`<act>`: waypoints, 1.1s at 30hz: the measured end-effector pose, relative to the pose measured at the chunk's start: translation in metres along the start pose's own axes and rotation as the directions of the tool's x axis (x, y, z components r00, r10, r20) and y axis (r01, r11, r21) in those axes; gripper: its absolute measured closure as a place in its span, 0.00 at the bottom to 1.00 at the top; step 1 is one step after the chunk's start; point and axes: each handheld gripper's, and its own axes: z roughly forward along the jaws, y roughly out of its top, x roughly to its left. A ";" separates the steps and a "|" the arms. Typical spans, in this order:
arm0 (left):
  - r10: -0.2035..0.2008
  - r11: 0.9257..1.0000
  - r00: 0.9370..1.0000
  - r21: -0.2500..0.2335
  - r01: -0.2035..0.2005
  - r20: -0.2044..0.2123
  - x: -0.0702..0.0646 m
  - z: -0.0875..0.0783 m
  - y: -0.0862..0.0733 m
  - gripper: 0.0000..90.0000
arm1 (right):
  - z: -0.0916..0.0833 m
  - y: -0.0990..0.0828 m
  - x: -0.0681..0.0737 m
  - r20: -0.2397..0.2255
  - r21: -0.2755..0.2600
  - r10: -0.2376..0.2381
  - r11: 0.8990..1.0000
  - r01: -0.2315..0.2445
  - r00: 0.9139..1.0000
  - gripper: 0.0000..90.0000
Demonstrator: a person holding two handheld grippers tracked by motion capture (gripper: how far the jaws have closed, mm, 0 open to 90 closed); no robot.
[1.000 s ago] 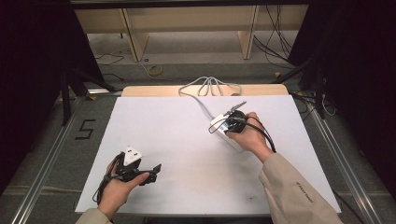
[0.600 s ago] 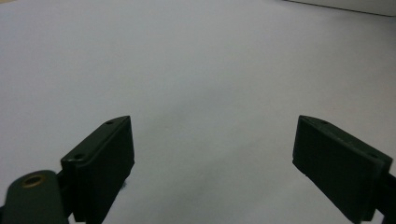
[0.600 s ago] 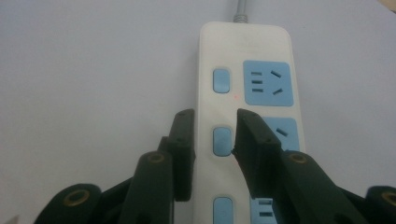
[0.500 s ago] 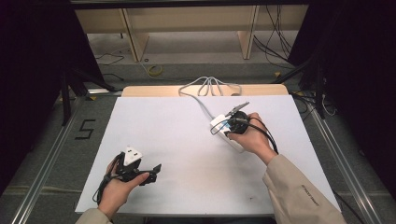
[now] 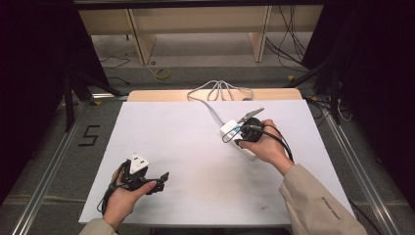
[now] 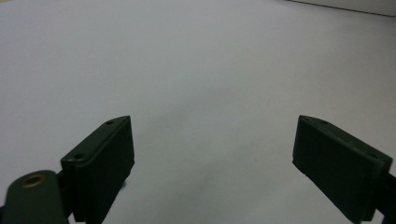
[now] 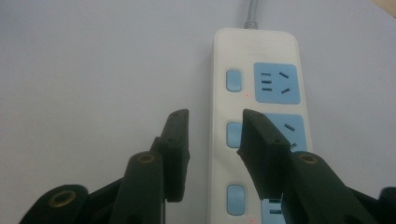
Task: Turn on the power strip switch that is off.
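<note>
A white power strip (image 7: 261,56) with blue sockets and blue switches lies on the white table, right of the middle (image 5: 226,129). My right gripper (image 5: 234,135) hovers just over it. Its jaws have just been opening. In the right gripper view the right gripper (image 7: 212,123) stands open over the strip's left edge, one jaw above the bare table and the other above a socket, with neither pad pressing on anything. My left gripper (image 5: 159,182) rests at the near left of the table, and the left gripper (image 6: 212,140) is open wide with only bare table between its jaws.
The strip's grey cable (image 5: 220,90) loops at the far edge of the white table (image 5: 186,142). Beyond it stand wooden shelf legs (image 5: 259,34) and floor cables. A metal rail (image 5: 49,166) runs along the left side.
The right gripper has shifted very slightly over the power strip. The left hand has stayed where it was.
</note>
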 end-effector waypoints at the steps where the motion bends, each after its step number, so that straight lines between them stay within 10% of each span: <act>1: -0.003 1.000 1.000 -0.003 0.003 0.000 0.000 0.000 0.000 0.14 | -0.001 0.000 0.000 -0.001 0.000 0.002 1.000 -0.002 1.000 0.69; 33: -0.010 1.000 1.000 -0.002 0.010 -0.004 0.000 0.000 -0.001 0.14 | -0.026 -0.020 0.001 -0.039 -0.064 0.008 0.998 -0.010 0.999 0.63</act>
